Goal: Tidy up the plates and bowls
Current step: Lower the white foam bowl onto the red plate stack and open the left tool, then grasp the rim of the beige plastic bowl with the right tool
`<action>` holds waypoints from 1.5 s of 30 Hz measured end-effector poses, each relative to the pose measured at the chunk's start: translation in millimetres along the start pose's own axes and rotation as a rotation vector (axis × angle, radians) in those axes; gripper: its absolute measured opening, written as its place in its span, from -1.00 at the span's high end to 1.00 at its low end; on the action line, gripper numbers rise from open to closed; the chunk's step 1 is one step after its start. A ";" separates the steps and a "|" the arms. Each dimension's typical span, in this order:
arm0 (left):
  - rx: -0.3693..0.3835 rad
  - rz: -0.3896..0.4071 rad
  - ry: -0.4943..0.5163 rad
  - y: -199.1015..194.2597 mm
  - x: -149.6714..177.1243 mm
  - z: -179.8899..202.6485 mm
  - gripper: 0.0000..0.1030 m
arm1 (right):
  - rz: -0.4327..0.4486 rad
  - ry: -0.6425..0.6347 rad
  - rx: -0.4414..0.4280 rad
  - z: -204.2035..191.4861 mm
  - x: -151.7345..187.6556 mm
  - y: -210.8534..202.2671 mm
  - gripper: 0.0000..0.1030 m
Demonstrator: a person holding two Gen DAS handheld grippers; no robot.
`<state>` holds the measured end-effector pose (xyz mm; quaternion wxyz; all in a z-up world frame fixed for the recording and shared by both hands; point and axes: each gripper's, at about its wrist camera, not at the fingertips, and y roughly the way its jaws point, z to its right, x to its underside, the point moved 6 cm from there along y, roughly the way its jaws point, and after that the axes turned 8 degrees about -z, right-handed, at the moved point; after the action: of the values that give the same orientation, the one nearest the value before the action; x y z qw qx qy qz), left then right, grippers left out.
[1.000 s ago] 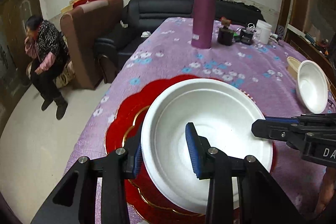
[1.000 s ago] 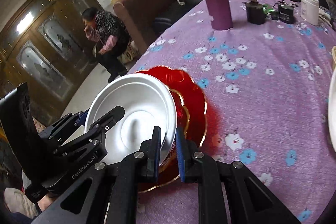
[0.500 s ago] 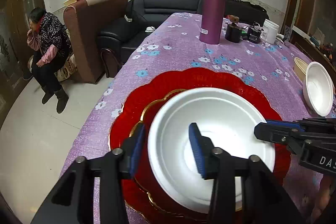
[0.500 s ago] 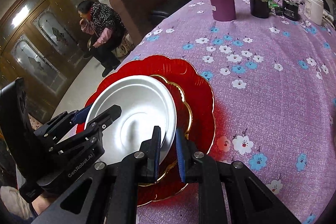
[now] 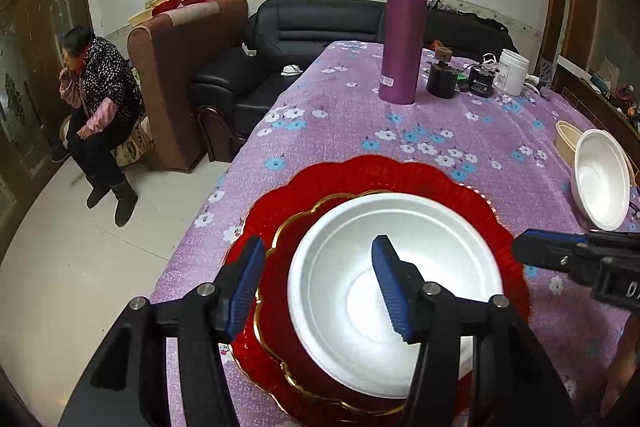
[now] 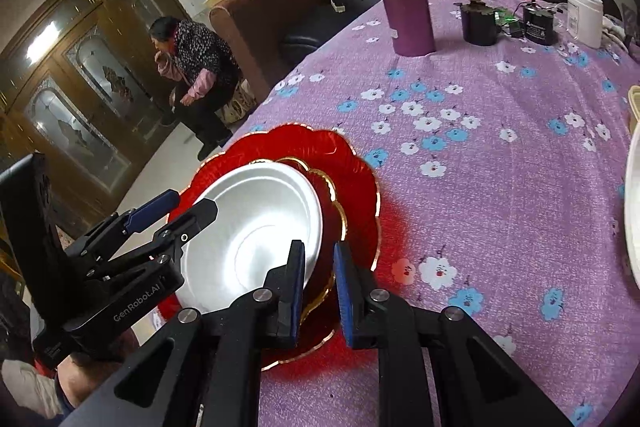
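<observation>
— Two red plates lie stacked on the surface (image 5: 460, 131) near its left edge: a big scalloped red plate (image 5: 404, 173) at the bottom and a smaller gold-rimmed red plate (image 5: 280, 267) on top of it. A white bowl (image 5: 400, 267) sits in the middle of the stack.

— And the tongs?

— The left tongs (image 5: 320, 287) are spread wide apart, one blue pad outside the bowl's left rim and the other over its inside, touching nothing as far as I can tell. The right tongs (image 6: 318, 291) straddle the bowl's rim on the opposite side with a gap between the pads. They look slack rather than clenched, though I cannot tell whether the inner pad touches the wall.

— How would the bowl handle?

— It looks like thin foam or disposable plastic, so I judge it very light and a bit flexible. It would likely dent under a hard pinch and could tip on a one-sided lift. The rim is the place to hold, one pad inside and one outside.

— Anything else to sort?

— A second white bowl (image 5: 600, 179) lies well apart at the right edge, with a cream dish (image 5: 566, 135) just behind it. The plates look stiff and glossy, probably slippery, so take them by the scalloped lip.
</observation>
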<state>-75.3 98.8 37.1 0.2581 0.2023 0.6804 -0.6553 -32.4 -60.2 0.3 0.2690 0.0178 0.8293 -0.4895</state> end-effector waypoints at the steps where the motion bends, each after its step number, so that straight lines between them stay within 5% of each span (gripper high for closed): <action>1: 0.004 0.002 0.003 -2.3 -1.3 2.6 -0.06 | 0.008 0.007 -0.007 1.7 0.4 -4.2 0.66; 7: 0.058 0.038 0.066 -23.6 -11.4 37.6 -0.09 | 0.091 0.080 -0.035 31.5 -0.6 -48.1 0.67; 12: 0.152 0.050 0.206 -38.5 -13.3 106.0 -0.21 | 0.180 0.179 -0.029 82.9 2.5 -97.7 0.67; 20: 0.323 -0.069 0.459 -19.1 27.8 235.0 -0.27 | 0.312 0.484 0.042 228.7 29.8 -198.4 0.67; 24: 0.357 -0.121 0.502 -10.2 47.7 262.4 -0.27 | 0.389 0.695 0.108 317.8 50.9 -253.9 0.64; 26: 0.355 -0.137 0.505 -6.7 50.7 267.8 -0.27 | 0.413 0.781 0.132 360.2 60.3 -273.7 0.45; 32: 0.329 -0.141 0.480 -1.4 43.1 259.8 -0.27 | 0.434 0.988 0.067 441.8 76.0 -278.8 0.36; 41: 0.317 -0.160 0.479 5.0 44.0 259.8 -0.27 | 0.391 1.083 -0.051 492.6 69.8 -241.2 0.37; 45: 0.314 -0.164 0.478 7.4 43.9 260.2 -0.27 | 0.385 1.049 -0.038 492.2 64.7 -233.3 0.73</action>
<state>-82.8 -162.8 2.2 0.0022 0.3325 0.6263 -0.7051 55.0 -601.0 -27.6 -0.0948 0.4054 0.8424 -0.3420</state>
